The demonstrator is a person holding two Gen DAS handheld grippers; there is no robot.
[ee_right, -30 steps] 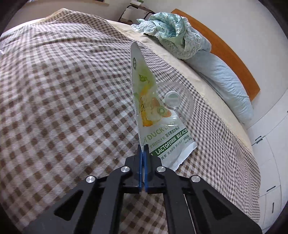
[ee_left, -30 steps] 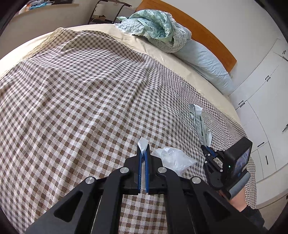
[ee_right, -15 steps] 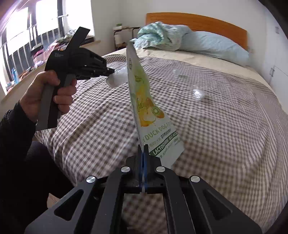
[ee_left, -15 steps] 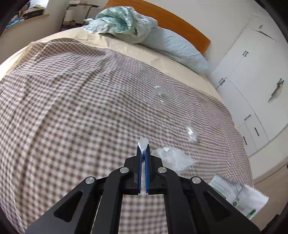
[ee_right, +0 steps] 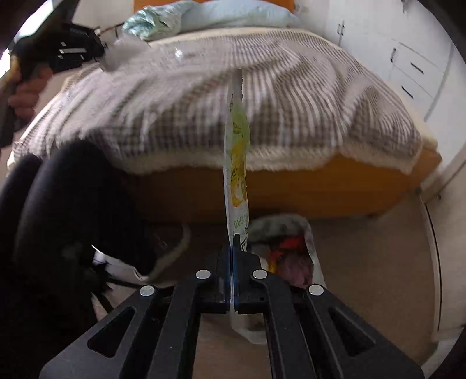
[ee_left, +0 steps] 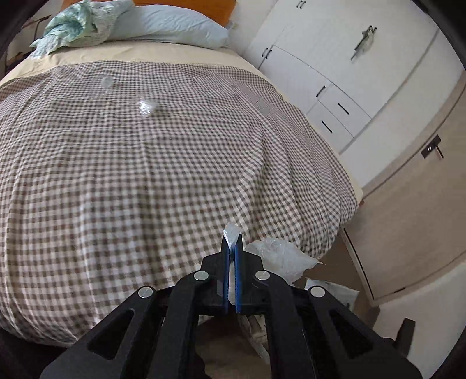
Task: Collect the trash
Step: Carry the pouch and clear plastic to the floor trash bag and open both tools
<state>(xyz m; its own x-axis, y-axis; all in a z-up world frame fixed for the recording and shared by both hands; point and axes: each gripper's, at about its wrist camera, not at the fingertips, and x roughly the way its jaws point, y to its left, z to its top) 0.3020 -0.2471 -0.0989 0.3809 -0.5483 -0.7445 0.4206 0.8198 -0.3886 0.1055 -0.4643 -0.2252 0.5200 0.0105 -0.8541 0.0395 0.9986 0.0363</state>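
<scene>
Here the left tongs (ee_left: 231, 242) are clamped shut on a crumpled clear plastic wrapper (ee_left: 279, 259), which bulges out to the right of the blue pads above the foot corner of the bed (ee_left: 145, 163). The bed's brown-and-white checked cover (ee_left: 116, 204) carries two small clear plastic pieces, one (ee_left: 145, 106) near the middle and another (ee_left: 106, 81) farther toward the light blue pillow (ee_left: 174, 26). A crumpled teal cloth (ee_left: 78, 23) lies beside the pillow. White cupboards (ee_left: 335, 73) stand to the right of the bed.

The right tongs (ee_right: 233, 247) are closed on the bottom edge of a yellow-green snack pouch (ee_right: 237, 163), which stands upright, edge-on to the camera. Just beyond and below them, on the beige floor (ee_right: 364, 262) in front of the bed's wooden frame (ee_right: 305, 189), sits an open white trash bag (ee_right: 308, 242) with coloured scraps inside. The view is blurred. At the upper left, a hand (ee_right: 24, 93) holds the other device.
</scene>
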